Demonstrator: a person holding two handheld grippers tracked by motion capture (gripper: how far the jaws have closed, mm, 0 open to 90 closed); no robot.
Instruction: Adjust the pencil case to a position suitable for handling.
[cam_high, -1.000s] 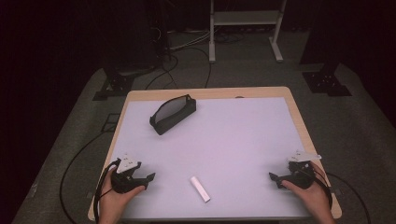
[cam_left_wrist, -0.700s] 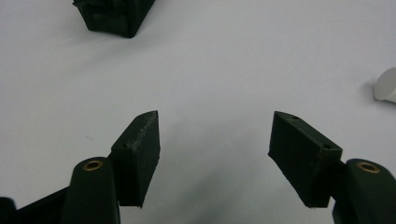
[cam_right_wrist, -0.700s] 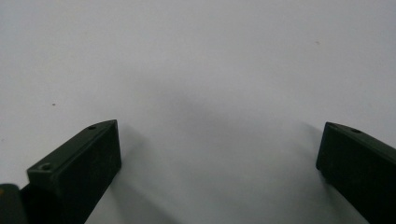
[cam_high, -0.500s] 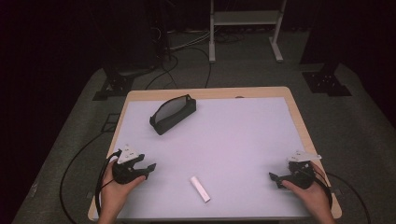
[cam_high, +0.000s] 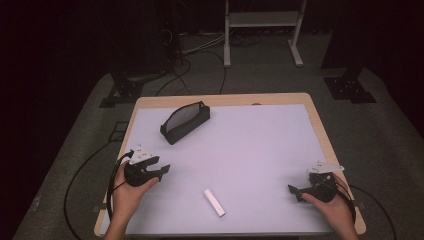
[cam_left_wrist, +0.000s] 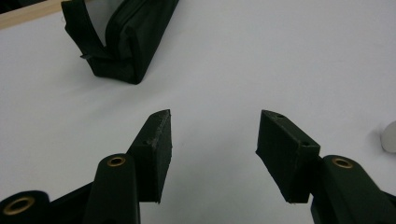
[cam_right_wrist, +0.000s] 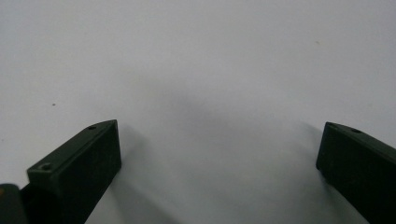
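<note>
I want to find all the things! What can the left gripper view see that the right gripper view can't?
The left gripper view shows a black zippered fabric pouch lying at top left, and the edge of a small white stick-shaped object at far right. The right gripper view has its own hand-held gripper, jaws wide apart. Both share the flat white table surface, and each looks past two open black jaws holding nothing, like the left hand-held gripper.

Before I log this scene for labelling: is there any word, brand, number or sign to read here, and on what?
None can be read.
Pouch: plain black, no label seen.
White stick: no print seen; too small to be sure.
Left gripper and right gripper: no markings seen.
Table: plain.
</note>
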